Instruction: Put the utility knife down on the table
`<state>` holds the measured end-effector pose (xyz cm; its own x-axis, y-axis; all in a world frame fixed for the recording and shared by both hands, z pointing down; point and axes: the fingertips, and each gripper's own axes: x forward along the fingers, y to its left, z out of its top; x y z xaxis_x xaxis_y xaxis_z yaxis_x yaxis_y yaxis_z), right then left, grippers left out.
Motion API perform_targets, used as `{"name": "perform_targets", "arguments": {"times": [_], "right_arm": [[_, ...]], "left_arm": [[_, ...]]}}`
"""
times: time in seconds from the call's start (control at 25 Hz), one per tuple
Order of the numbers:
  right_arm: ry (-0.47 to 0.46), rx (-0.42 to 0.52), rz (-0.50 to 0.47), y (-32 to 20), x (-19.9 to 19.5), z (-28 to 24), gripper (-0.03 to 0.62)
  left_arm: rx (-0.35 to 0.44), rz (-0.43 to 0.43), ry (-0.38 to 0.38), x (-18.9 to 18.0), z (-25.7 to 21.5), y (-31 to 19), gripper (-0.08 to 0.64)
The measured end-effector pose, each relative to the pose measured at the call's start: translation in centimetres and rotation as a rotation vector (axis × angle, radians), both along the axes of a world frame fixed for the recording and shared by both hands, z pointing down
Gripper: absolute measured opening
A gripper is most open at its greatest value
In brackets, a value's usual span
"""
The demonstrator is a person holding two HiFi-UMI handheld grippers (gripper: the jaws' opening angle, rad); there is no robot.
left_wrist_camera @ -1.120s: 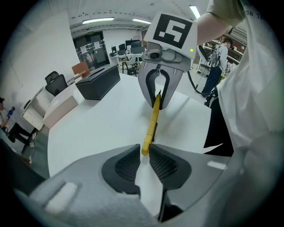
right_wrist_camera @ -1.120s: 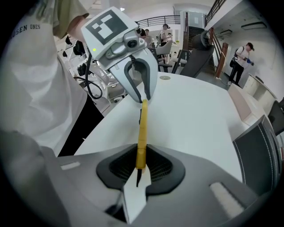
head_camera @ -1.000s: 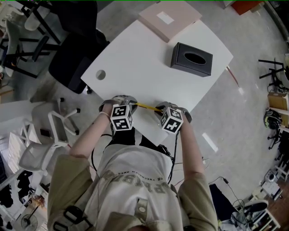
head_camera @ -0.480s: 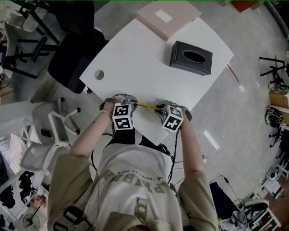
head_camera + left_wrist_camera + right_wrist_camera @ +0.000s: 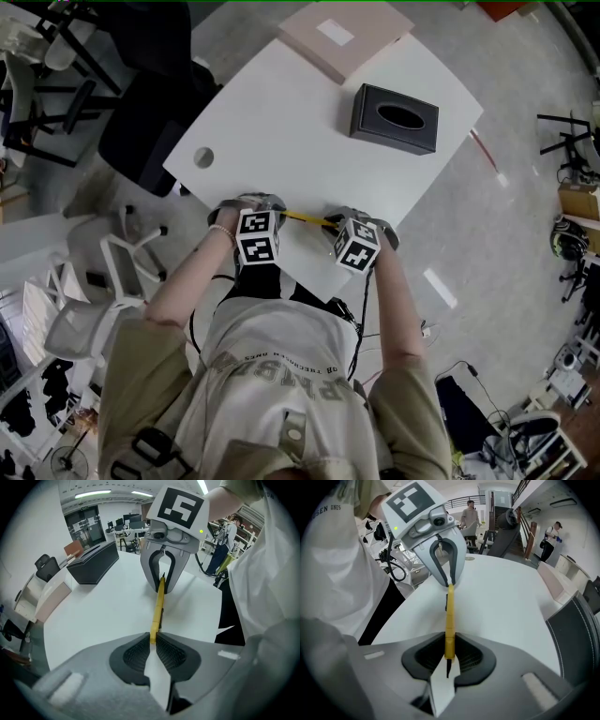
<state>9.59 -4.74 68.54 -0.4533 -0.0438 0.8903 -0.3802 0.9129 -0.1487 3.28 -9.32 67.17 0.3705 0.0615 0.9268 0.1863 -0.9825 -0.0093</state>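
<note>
left gripper (image 5: pixel 153 641) jaws clamped on one end of yellow utility knife (image 5: pixel 158 606); right gripper (image 5: pixel 449 651) clamped on other end. no shift since second ago: knife same spot, spanning both grippers at near edge of white table (image 5: pixel 309 131), so judged not yet released. right gripper view alone shows dark tip past pads; head view alone shows black tissue box (image 5: pixel 394 119), well apart.

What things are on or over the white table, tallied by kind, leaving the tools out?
Knife: 1
Black tissue box: 1
Pink flat box: 1
Total: 3
</note>
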Motion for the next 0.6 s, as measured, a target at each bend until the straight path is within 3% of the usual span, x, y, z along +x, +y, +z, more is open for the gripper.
{"name": "perform_targets", "arguments": {"times": [0.6], "right_arm": [[0.05,0.076,0.017,-0.65,0.99,0.59,0.092]], "left_arm": [[-0.076,-0.036,-0.048,0.6,0.14,-0.71,0.049]]}}
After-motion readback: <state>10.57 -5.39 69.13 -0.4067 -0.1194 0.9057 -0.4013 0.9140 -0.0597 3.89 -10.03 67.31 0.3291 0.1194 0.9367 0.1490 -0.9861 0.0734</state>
